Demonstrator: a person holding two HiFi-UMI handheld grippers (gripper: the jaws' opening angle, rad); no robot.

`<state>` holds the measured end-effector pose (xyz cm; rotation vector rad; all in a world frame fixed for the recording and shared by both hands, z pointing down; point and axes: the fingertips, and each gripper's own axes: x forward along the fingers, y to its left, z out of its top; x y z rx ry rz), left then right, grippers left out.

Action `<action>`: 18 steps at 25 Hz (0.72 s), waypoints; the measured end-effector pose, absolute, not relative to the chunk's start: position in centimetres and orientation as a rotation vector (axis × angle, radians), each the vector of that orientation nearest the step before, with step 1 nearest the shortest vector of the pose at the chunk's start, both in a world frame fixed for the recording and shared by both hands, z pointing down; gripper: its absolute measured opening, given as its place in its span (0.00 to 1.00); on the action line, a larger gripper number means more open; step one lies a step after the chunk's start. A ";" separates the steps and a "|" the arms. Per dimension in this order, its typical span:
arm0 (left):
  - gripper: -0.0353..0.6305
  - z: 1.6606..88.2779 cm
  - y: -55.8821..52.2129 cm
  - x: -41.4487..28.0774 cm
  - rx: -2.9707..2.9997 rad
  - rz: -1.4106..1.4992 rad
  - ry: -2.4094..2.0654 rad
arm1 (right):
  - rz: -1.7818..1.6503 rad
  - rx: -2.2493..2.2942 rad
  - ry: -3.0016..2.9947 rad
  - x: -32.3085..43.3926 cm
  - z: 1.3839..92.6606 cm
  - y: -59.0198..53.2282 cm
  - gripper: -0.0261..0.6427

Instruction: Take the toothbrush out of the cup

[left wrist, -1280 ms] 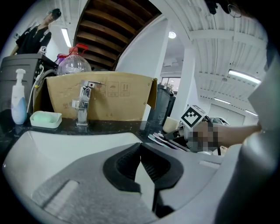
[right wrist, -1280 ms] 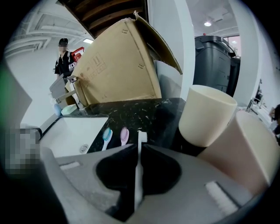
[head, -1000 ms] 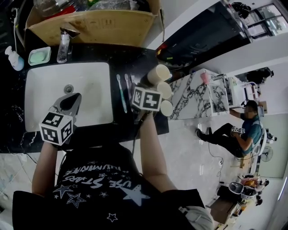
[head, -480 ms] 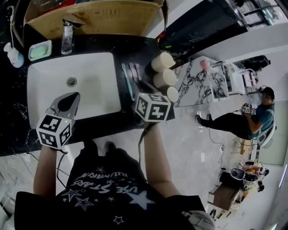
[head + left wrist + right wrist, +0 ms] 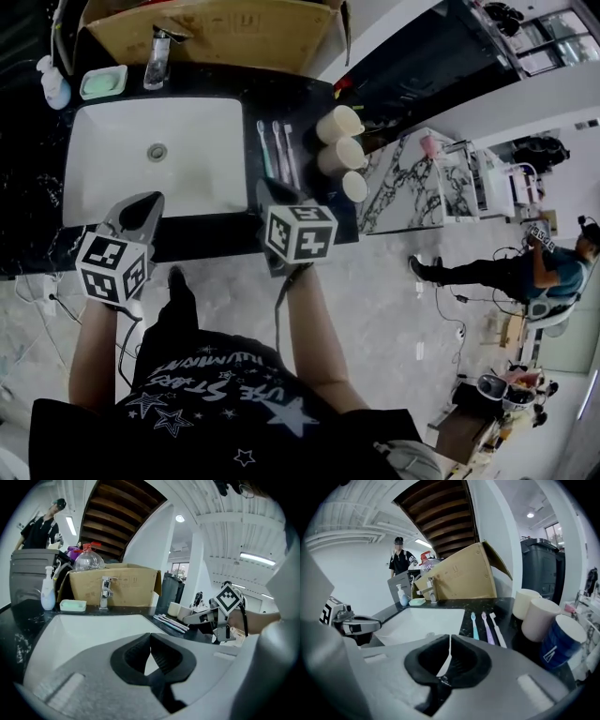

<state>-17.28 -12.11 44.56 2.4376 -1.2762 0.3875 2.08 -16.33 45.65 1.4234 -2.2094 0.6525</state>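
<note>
Three toothbrushes (image 5: 277, 150) lie side by side on the black counter, right of the white sink (image 5: 187, 192); teal (image 5: 474, 625), purple (image 5: 486, 627) and white (image 5: 498, 630). Right of them stand two cream cups (image 5: 339, 123) (image 5: 340, 155) and a blue cup (image 5: 560, 641), with no brush showing in any. My right gripper (image 5: 269, 190) hovers at the counter's front edge, short of the brushes; its jaws have just been closing and are shut with nothing between them (image 5: 450, 637). My left gripper (image 5: 146, 201) hangs over the sink's front rim, shut and empty (image 5: 150, 635).
A tap (image 5: 157, 56), a green soap dish (image 5: 103, 82) and a pump bottle (image 5: 53, 82) stand behind the sink, before a cardboard box (image 5: 225, 33). A marble slab (image 5: 403, 183) adjoins the counter on the right. A person (image 5: 525, 272) sits far off on the right.
Both grippers have drawn back toward me. The right one left the spot over the brushes by the cups, so all three brushes now show on the counter, and its jaws closed.
</note>
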 end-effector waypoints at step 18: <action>0.07 43.7 2.4 -13.1 2.394 0.374 -1.404 | 0.602 1.267 -2.336 4.5 44.7 -3.0 0.05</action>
